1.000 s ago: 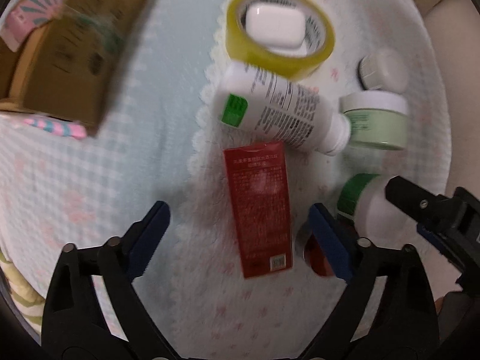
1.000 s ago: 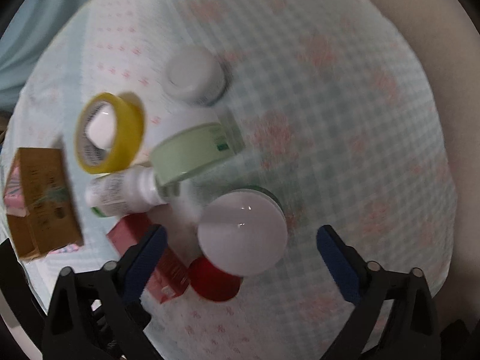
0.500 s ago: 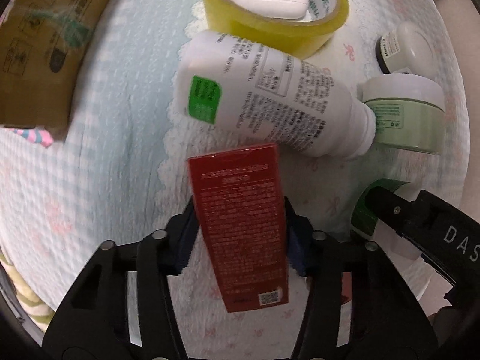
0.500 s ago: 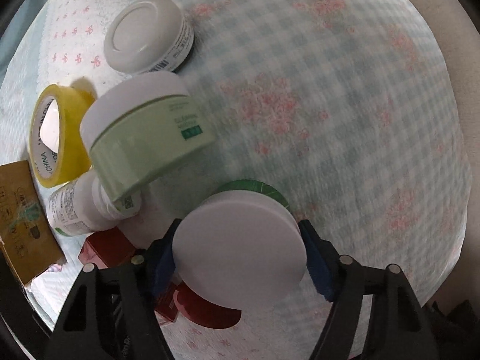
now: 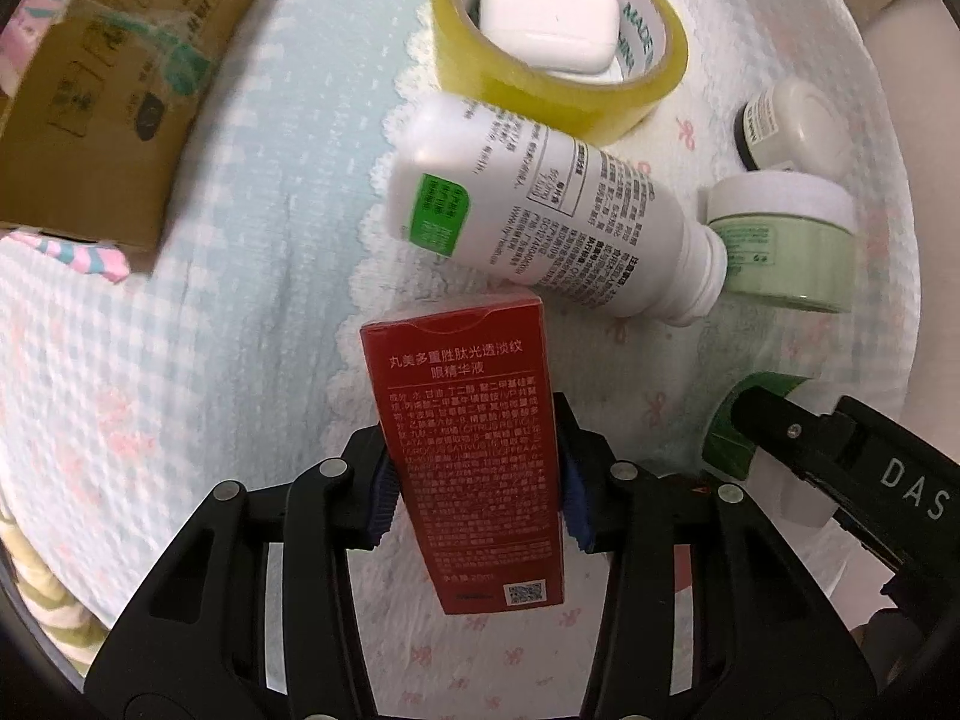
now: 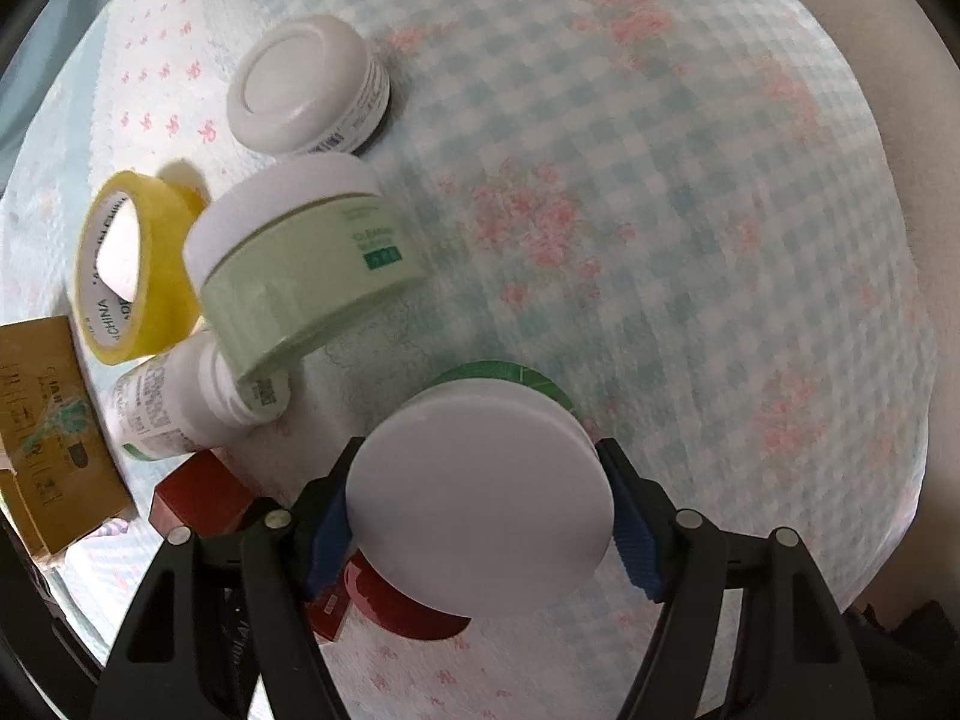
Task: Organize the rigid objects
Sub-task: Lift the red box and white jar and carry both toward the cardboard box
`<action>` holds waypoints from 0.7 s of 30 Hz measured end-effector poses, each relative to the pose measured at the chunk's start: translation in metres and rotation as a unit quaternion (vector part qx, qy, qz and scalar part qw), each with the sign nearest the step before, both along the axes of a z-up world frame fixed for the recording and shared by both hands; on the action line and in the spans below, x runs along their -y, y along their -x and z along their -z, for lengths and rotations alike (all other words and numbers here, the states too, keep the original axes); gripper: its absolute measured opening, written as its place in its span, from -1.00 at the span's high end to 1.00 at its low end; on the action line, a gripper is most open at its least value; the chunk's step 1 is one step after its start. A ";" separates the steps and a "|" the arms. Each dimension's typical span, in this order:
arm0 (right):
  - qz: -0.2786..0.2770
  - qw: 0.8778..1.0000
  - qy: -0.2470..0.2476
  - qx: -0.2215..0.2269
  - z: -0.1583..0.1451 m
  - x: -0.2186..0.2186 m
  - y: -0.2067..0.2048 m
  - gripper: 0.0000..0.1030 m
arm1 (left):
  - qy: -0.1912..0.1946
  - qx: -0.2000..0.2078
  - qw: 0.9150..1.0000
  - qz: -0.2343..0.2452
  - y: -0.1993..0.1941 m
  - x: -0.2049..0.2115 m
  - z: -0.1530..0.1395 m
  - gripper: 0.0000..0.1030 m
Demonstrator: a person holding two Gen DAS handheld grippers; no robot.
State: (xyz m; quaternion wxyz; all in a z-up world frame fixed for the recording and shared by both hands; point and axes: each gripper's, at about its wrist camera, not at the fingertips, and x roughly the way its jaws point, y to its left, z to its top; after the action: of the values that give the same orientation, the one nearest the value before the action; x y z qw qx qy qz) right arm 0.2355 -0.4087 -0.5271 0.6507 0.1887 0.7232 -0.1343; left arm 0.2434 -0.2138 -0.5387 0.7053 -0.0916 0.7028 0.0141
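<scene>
My left gripper point(image 5: 477, 483) points down and is shut on a red carton point(image 5: 468, 420), its blue pads pressing the carton's long sides. My right gripper point(image 6: 480, 519) is shut on a green jar with a wide white lid point(image 6: 480, 480), pads against the lid's rim. In the left wrist view that jar's green side point(image 5: 726, 438) shows behind one black finger point(image 5: 780, 426) of the right gripper. Both objects are low over a white lace-edged cloth point(image 5: 660, 630); I cannot tell whether they still touch it.
A white bottle point(image 5: 540, 210) lies beyond the carton. Behind it is a yellow tape roll point(image 5: 480, 84) ringing a white earbud case point(image 5: 549, 18). A pale green jar point(image 6: 312, 264), a small white jar point(image 6: 300, 84), a red round lid point(image 6: 408, 612) and a cardboard box point(image 5: 108, 90) stand nearby.
Both grippers came down and went from wide open to shut, the left on the red carton, the right on the white-lidded jar.
</scene>
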 end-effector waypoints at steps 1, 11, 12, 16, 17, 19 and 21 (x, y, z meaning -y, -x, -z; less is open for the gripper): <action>0.000 1.000 0.000 0.005 -0.004 0.003 0.002 -0.34 | 0.002 0.005 1.000 -0.002 0.001 -0.003 -0.005 0.23; -0.007 0.997 0.006 0.079 -0.076 0.012 0.021 -0.34 | 0.017 0.079 0.997 -0.006 0.015 -0.028 -0.091 0.24; -0.010 0.996 0.006 0.086 -0.087 0.011 0.025 -0.33 | 0.020 0.091 0.996 -0.007 0.017 -0.033 -0.106 0.24; -0.031 0.993 0.008 0.114 -0.131 0.003 0.035 -0.33 | 0.026 0.121 0.992 -0.011 0.028 -0.046 -0.159 0.24; -0.039 0.992 0.012 0.120 -0.145 -0.013 0.027 -0.33 | 0.029 0.126 0.991 -0.012 0.030 -0.051 -0.167 0.24; -0.057 0.990 0.018 0.131 -0.165 -0.025 0.025 -0.33 | 0.031 0.136 0.990 -0.012 0.027 -0.061 -0.178 0.24; -0.078 0.986 0.020 0.145 -0.187 -0.034 0.023 -0.33 | 0.028 0.148 0.988 -0.012 0.027 -0.072 -0.197 0.24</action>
State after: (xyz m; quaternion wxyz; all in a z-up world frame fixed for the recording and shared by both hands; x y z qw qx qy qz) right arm 0.2122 -0.3743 -0.3399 0.7611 0.1362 0.6304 -0.0694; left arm 0.2165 -0.1417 -0.3415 0.7986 -0.1211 0.5895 -0.0110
